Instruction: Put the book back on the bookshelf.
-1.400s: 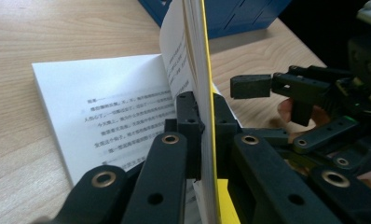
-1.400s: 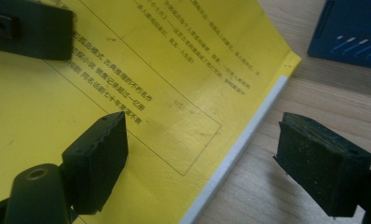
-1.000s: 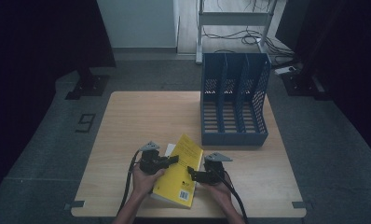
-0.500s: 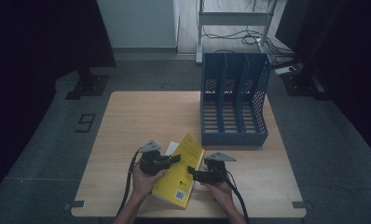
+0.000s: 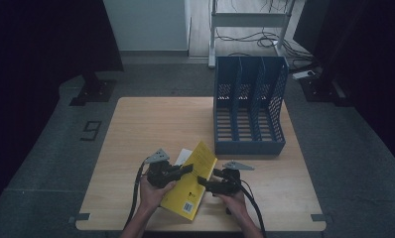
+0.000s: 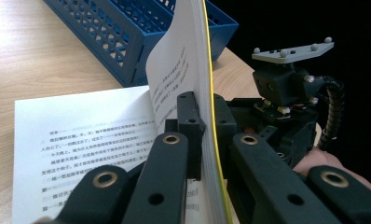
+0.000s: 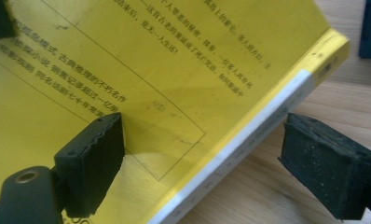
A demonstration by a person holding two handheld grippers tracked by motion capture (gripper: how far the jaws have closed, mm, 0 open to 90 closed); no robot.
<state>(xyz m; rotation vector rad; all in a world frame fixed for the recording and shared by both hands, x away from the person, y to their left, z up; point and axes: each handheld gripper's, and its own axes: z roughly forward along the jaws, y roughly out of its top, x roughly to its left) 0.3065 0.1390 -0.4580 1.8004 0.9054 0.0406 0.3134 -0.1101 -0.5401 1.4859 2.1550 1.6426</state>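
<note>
On the light wooden table (image 5: pixel 151 129), the blue perforated plastic three-slot file rack (image 5: pixel 249 114) stands at the far right, its slots bare. At the near edge, the yellow paperback book (image 5: pixel 189 186) lies tilted open between both tongs. The left gripper (image 5: pixel 181 171) is clamped on its raised cover and pages; the right gripper (image 5: pixel 208 183) gapes wide around the spine.
</note>
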